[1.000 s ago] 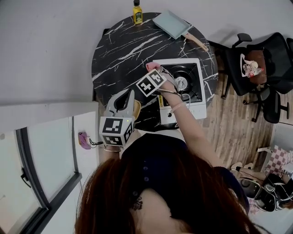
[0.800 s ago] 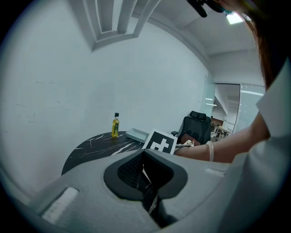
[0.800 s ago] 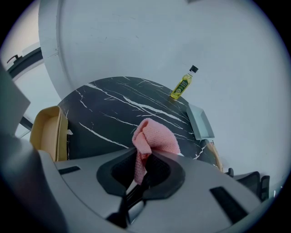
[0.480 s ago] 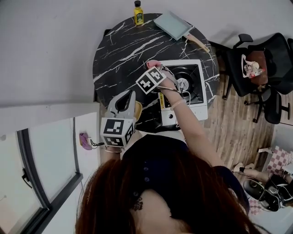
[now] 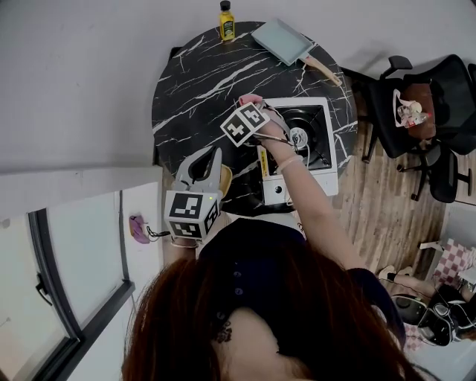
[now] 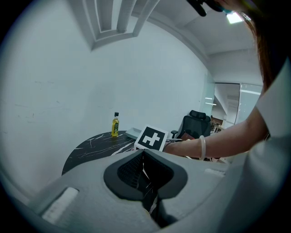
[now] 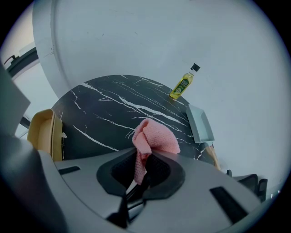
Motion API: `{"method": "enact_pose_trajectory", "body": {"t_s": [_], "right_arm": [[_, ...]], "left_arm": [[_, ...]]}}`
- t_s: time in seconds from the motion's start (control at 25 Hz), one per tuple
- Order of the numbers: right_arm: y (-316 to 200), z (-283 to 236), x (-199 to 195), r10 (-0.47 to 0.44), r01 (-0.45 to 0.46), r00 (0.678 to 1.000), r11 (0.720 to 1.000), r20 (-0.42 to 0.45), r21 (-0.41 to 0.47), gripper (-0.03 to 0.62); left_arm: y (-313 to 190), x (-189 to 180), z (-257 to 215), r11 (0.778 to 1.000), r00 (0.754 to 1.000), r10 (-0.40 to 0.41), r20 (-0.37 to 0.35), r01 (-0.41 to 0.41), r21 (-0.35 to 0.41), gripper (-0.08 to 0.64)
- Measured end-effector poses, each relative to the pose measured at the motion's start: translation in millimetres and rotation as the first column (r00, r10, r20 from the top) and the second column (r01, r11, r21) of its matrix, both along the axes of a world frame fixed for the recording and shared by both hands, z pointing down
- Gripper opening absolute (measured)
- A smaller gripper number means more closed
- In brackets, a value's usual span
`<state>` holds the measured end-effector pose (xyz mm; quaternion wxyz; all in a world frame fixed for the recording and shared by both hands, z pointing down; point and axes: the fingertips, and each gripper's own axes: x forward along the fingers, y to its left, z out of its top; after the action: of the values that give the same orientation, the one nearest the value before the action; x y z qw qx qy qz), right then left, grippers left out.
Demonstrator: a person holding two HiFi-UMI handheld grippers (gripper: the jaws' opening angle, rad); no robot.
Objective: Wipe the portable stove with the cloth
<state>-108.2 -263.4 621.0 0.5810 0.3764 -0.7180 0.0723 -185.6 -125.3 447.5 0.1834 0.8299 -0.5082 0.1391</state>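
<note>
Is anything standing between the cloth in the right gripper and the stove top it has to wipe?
Nothing visible does. The right gripper is shut on the pink cloth, right by the stove's far left corner. The pan and bottle sit farther back on the table, off the stove.

Grey left claw [image 6: 143, 154] and right claw [image 7: 144, 159] carry black-and-white marker cubes [image 5: 189, 214]; pale wrist bracelet [image 6: 203, 148].

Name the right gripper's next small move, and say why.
Likely lower the right gripper so the pink cloth presses on the portable stove, then sweep across. It grips the cloth at the stove's far left corner, and contact is unclear.
</note>
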Motion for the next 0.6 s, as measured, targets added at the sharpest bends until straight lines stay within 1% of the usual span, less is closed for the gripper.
{"method": "enact_pose_trajectory", "body": {"t_s": [0.24,0.4,0.52,0.6], "right_arm": [[-5,0,-1,0.009,-0.009,1.000,1.000,0.006,0.002,0.041],[-11,-1,-2,0.009,-0.009,1.000,1.000,0.006,0.022,0.041],[-16,-1,-3,0.017,-0.018,0.999,0.999,0.028,0.039,0.041],[-18,-1,-1,0.040,-0.041,0.998,0.999,0.057,0.029,0.041]], "left_arm": [[3,-2,1,1.000,1.000,-0.004,0.005,0.004,-0.001,0.012],[3,-4,-2,1.000,1.000,-0.007,0.007,0.007,0.002,0.012],[5,-6,-1,1.000,1.000,-0.012,0.013,0.012,0.000,0.012],[7,-7,-1,1.000,1.000,-0.017,0.012,0.017,0.002,0.012]]}}
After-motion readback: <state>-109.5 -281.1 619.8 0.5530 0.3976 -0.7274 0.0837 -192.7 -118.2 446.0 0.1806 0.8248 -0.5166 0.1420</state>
